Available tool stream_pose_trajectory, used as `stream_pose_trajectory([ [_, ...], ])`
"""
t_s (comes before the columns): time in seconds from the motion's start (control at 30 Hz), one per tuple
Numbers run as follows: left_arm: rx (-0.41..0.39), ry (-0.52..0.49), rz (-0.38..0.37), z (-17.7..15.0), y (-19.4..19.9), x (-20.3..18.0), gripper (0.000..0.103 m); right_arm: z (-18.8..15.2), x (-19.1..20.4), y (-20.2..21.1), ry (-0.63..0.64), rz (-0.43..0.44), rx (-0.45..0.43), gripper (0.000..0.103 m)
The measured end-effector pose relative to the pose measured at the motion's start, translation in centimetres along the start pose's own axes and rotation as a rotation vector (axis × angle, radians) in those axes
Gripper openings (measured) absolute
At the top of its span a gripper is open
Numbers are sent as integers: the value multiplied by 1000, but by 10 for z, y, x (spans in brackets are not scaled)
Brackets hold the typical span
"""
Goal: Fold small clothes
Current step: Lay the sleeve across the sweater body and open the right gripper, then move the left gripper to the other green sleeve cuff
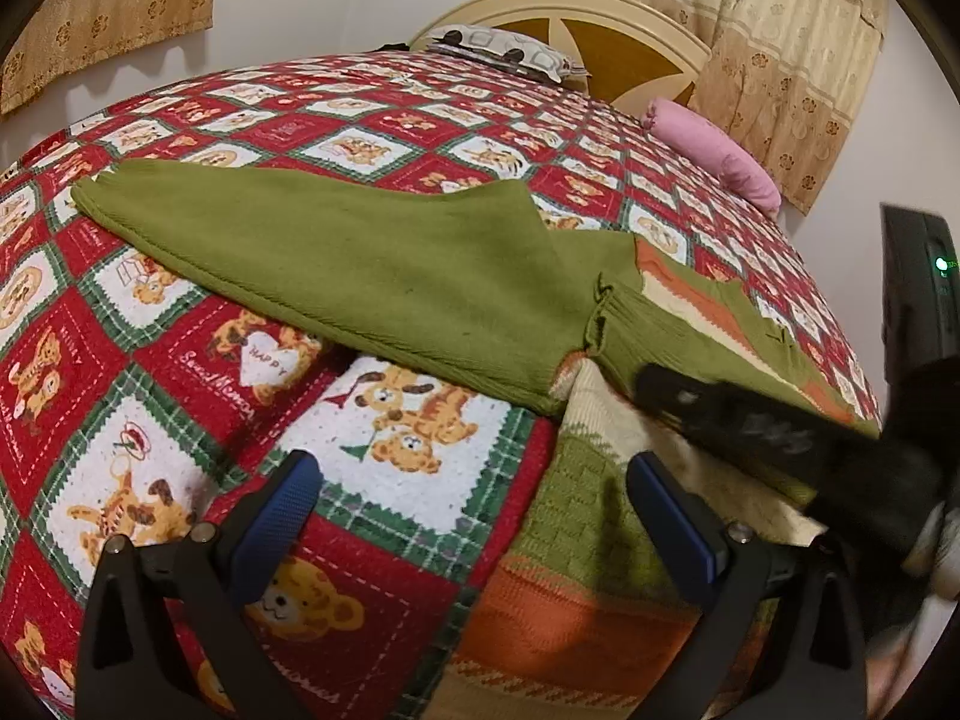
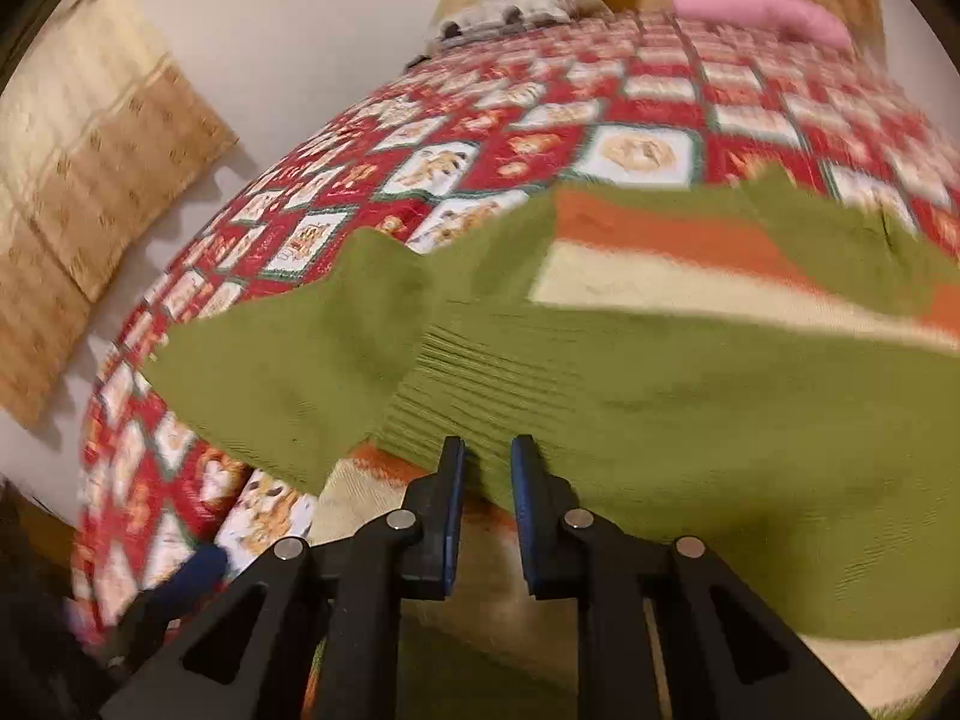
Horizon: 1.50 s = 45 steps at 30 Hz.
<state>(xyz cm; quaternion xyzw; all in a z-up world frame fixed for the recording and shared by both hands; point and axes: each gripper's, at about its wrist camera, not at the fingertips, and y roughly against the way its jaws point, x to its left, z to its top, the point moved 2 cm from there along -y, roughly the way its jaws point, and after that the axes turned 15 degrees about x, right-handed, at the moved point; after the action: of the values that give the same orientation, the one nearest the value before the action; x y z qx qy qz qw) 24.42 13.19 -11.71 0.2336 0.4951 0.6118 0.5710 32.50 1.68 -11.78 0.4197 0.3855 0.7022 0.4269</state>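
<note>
The right gripper (image 2: 485,468) has its jaws slightly parted at the ribbed cuff of the green sweater (image 2: 660,396), with knit apparently still between them. Left gripper (image 1: 474,492), jaws spread wide and empty, hovers beside the hem. Lifting away now could snag the cuff and undo the sleeve fold on the bed (image 1: 180,360).

Sweater (image 1: 336,264): olive green, with orange and cream stripes plus green basket-weave band. Bedspread (image 1: 180,396): red and white squares, green plaid borders, teddy bears. Bolster (image 1: 714,156) at far edge: pink. Curtains (image 1: 780,60): beige, floral print. Headboard (image 1: 600,18): cream with brown panels. Gripper pads (image 2: 456,516): blue.
</note>
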Motion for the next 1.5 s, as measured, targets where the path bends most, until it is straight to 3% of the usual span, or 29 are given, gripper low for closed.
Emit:
stream_pose_trajectory([
  [0.13, 0, -2, 11, 0, 0, -1, 103, 12, -4, -3, -31, 112, 45, 19],
  [0.2, 1, -4, 15, 0, 0, -1, 103, 7, -21, 19, -82, 161, 7, 19],
  [0.27, 2, -4, 16, 0, 0, -2, 103, -8, -37, 49, -102, 128, -77, 19],
  [0.4, 7, -9, 27, 0, -1, -3, 103, -50, -94, 105, -159, -52, -185, 19],
  [0.53, 11, -10, 32, 1, -1, -3, 103, -99, -167, 136, -252, -216, -135, 19],
  [0.67, 12, -13, 41, 1, -2, -4, 103, -133, -209, 157, -309, -246, -126, 19],
  [0.77, 15, -19, 57, 0, -2, -4, 103, -142, -217, 160, -304, -314, -109, 19],
  [0.9, 18, -21, 67, 0, -3, -5, 103, -137, -226, 137, -263, -331, -24, 19],
  [0.97, 18, -21, 68, -1, -3, -5, 103, -134, -230, 136, -271, -375, -61, 15],
  [1.03, 18, -22, 69, -1, -3, -5, 103, -138, -241, 140, -328, -346, -88, 13],
  [1.1, 19, -23, 71, -1, -3, -6, 103, -144, -256, 144, -410, -328, -95, 0],
  [1.4, 20, -21, 69, -1, -4, -5, 103, -171, -270, 162, -511, -230, -100, 0],
  [1.5, 22, -25, 78, 0, -5, -7, 103, -170, -245, 184, -489, -316, -176, 2],
])
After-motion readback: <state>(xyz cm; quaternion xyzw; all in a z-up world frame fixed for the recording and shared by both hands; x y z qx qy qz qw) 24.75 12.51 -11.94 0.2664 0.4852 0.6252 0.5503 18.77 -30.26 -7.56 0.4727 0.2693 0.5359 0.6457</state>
